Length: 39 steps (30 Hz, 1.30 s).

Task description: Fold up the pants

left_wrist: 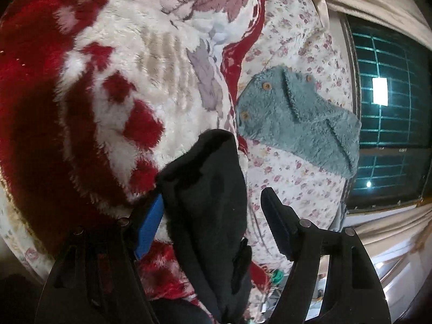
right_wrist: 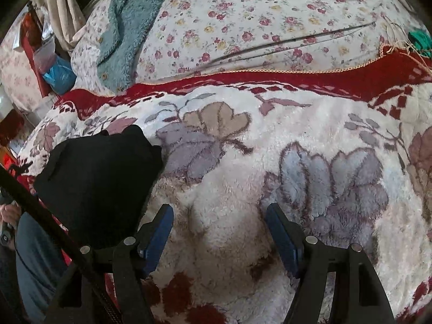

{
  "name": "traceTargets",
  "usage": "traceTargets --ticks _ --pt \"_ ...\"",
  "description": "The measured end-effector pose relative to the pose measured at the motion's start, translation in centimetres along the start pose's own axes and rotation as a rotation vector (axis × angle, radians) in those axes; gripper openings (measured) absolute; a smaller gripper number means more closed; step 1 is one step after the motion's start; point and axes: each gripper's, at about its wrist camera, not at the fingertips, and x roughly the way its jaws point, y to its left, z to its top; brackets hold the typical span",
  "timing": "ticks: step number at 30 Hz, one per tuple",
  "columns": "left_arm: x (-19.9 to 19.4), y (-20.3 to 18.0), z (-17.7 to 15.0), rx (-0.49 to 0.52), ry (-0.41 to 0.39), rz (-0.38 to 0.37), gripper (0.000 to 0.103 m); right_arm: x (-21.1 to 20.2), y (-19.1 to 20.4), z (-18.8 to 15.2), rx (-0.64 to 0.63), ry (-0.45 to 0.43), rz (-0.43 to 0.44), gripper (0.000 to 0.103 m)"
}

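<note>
One pair of pants, two grippers, one blanket, one sheet, one fleece garment

One bundle of black pants (left_wrist: 208, 189) shows, seen again in the right wrist view (right_wrist: 100, 178); two grippers, the left gripper (left_wrist: 213, 210) and the right gripper (right_wrist: 220, 221), each with two fingers, wide apart; one plush red-and-white flowered blanket (left_wrist: 121, 62); one floral bed sheet (left_wrist: 291, 35); one teal fleece garment (left_wrist: 299, 118) carrying three small wooden buttons that can be counted in the left wrist view; one barred window (left_wrist: 391, 102) with one beige curtain (left_wrist: 364, 2) beside it; one blue bag (right_wrist: 58, 77) at the bed's far edge in the right wrist view
</note>
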Motion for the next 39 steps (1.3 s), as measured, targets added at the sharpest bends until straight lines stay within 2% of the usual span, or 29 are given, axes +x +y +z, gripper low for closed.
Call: traceTargets --ticks 1,3,5,9,11,14,18,21,22,25,27,29,32,34,36,39 --pt "0.3 -0.2 0.0 0.027 0.002 0.009 0.070 0.0 0.1 0.0 -0.006 0.000 -0.003 0.070" --pt "0.4 -0.4 -0.3 0.069 0.000 0.052 0.057 0.1 0.3 -0.1 -0.019 0.003 -0.013 0.071" --pt "0.7 -0.4 -0.4 0.088 -0.001 0.082 0.038 0.3 0.5 -0.1 -0.034 0.006 -0.024 0.071" --pt "1.2 0.1 -0.5 0.093 0.026 0.123 0.025 0.4 0.8 -0.1 -0.055 0.011 -0.038 0.072" --pt "1.7 -0.2 -0.6 0.120 0.042 0.163 0.015 0.4 0.8 -0.1 -0.058 0.012 -0.040 0.073" --pt "1.7 -1.2 -0.9 0.174 0.037 0.220 0.010 0.4 0.8 -0.1 -0.056 0.012 -0.038 0.073" --pt "0.8 -5.1 -2.9 0.383 -0.041 0.317 0.009 0.0 0.5 0.2 -0.018 0.021 -0.008 0.072" --pt "0.6 -8.6 -5.6 0.597 -0.105 0.391 0.009 -1.5 0.2 1.0 0.050 -0.027 0.137 0.071" --pt "0.7 -9.9 -6.8 0.686 -0.130 0.419 0.009 -1.8 0.3 1.3 0.055 -0.041 0.158 0.071" --pt "1.2 -12.3 -9.9 0.863 -0.171 0.469 0.009 -2.4 1.6 3.5 0.071 -0.052 0.246 0.071" --pt "1.8 -13.6 -12.2 0.968 -0.194 0.498 0.009 -1.5 3.1 5.9 0.100 0.019 0.313 0.071" --pt "2.4 -14.6 -14.3 1.041 -0.207 0.522 0.009 0.3 5.8 8.7 0.122 0.143 0.431 0.071" --pt "3.9 -15.6 -18.5 1.187 -0.223 0.564 0.009 2.0 9.6 12.3 0.157 0.260 0.561 0.072" --pt "4.7 -15.6 -20.6 1.260 -0.237 0.581 0.009 2.6 11.9 14.3 0.167 0.311 0.613 0.072" --pt "5.3 -15.1 -22.0 1.300 -0.244 0.578 0.009 3.2 14.7 16.3 0.154 0.372 0.700 0.072" --pt "5.1 -14.8 -22.4 1.299 -0.261 0.555 0.009 3.9 19.0 18.2 0.091 0.414 0.730 0.072"
